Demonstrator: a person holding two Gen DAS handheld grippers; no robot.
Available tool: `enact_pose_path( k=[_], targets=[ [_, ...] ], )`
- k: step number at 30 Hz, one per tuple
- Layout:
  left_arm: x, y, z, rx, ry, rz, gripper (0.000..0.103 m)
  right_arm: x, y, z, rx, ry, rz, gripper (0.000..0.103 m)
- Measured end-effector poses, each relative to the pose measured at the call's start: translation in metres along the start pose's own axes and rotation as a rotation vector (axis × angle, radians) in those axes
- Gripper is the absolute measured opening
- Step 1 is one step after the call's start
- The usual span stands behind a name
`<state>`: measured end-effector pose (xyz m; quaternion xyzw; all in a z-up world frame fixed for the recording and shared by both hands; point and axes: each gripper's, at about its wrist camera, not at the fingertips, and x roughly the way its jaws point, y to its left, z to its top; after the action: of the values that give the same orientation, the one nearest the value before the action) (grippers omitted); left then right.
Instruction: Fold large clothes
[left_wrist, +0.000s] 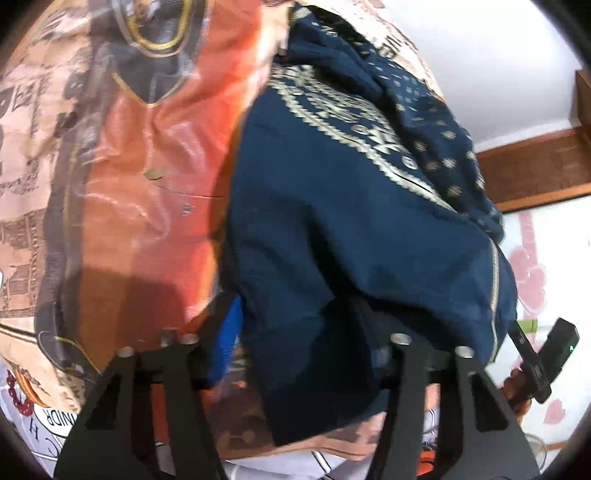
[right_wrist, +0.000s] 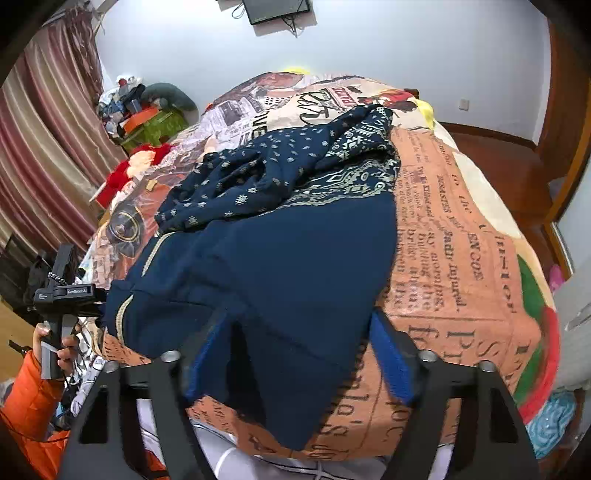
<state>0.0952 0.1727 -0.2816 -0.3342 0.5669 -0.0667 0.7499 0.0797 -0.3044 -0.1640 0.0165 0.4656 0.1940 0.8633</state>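
Bed with newsprint blanket (right_wrist: 454, 229), navy patterned garment (right_wrist: 280, 236) heaped across it. Right view only: curtain (right_wrist: 48, 140), wall screen (right_wrist: 277, 9), left gripper (right_wrist: 70, 291) in hand (right_wrist: 64, 345). Left view close, blurred. Both grippers' jaws apart, hem cloth between; pressing or not, cannot tell.

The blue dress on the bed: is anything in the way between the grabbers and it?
Nothing visible is in the way. The blue dress lies on top of the printed blanket, and its near edge already sits between the fingers of the right gripper and of the left gripper.
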Motion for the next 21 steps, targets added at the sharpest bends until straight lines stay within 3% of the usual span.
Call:
enact_pose_path(
  k=[2, 4, 7, 11, 15, 21],
  targets=[
    [-0.004, -0.008, -0.001, 0.031, -0.011, 0.010, 0.040, -0.001, 0.000, -0.001, 0.002, -0.006, 0.004, 0.048],
    [-0.007, -0.016, -0.002, 0.055, -0.020, 0.013, 0.032, -0.001, -0.001, -0.002, 0.009, -0.009, 0.021, 0.040],
    [-0.014, -0.031, -0.003, 0.101, -0.051, 0.023, 0.011, -0.002, -0.002, -0.001, 0.022, -0.016, 0.048, 0.024],
    [-0.042, -0.058, 0.004, 0.188, -0.146, 0.031, 0.009, -0.006, -0.001, 0.005, 0.020, -0.043, 0.068, 0.012],
    [-0.076, -0.090, 0.014, 0.273, -0.241, 0.052, 0.009, -0.014, 0.003, 0.021, -0.011, -0.090, 0.079, 0.008],
    [-0.098, -0.125, 0.045, 0.373, -0.302, 0.070, 0.008, -0.021, -0.002, 0.064, -0.015, -0.164, 0.118, 0.006]
  ],
)
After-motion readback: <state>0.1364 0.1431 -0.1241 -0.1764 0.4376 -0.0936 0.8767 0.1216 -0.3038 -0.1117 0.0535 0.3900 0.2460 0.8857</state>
